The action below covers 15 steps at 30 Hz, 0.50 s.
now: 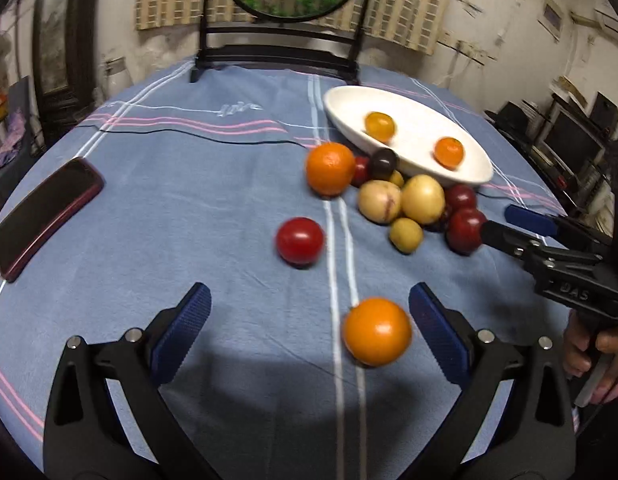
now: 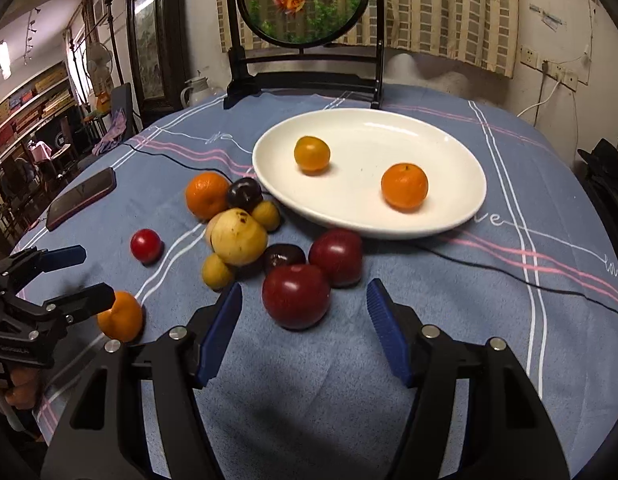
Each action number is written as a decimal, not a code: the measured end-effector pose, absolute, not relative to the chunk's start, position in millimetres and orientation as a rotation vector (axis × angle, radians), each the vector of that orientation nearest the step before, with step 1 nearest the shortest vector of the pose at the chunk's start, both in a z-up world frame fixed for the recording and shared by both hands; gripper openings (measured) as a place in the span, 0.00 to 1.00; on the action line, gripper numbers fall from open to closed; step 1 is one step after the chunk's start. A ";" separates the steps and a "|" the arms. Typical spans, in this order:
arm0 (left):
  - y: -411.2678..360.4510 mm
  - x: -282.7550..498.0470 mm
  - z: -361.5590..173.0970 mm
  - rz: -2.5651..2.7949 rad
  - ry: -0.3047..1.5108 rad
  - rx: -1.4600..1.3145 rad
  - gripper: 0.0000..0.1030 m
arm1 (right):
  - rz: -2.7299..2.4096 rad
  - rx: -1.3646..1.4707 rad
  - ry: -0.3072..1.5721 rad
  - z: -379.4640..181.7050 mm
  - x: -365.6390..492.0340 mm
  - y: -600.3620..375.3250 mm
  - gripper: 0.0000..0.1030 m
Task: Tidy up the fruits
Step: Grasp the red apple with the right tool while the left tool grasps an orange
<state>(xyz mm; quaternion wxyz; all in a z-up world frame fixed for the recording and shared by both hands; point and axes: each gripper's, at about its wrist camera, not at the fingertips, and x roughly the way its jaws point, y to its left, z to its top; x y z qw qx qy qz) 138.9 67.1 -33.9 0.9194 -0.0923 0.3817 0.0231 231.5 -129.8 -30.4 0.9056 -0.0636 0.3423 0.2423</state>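
Left wrist: left tongs point(image 1: 309, 312) spread wide, nothing gripped; orange point(image 1: 377, 331) on the cloth just inside the right finger. White plate point(image 1: 409, 136) far ahead.
Right wrist: right tongs point(image 2: 305, 304) parted, empty; red plum point(image 2: 296, 295) between tips, untouched; fruit pile point(image 2: 239, 236) ahead-left.

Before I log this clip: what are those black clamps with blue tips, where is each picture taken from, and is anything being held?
They are hand-held two-finger grippers, each with a camera looking along its fingers. One picture is from the left gripper, one from the right gripper. On the blue striped tablecloth lie a white oval plate holding two small oranges, loose fruit and a dark phone. Nothing is held: both stand open, a loose round orange between the left fingers, a dark red plum between the right.
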 end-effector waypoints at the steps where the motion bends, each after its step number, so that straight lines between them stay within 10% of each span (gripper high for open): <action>1: 66.8 138.7 -35.3 0.016 0.781 -0.198 0.98 | 0.502 -0.132 0.716 -32.3 232.5 -129.3 0.64; 15: 42.5 140.1 -40.8 -0.144 0.803 -0.103 0.98 | 0.526 -0.135 0.798 -49.0 248.1 -122.2 0.49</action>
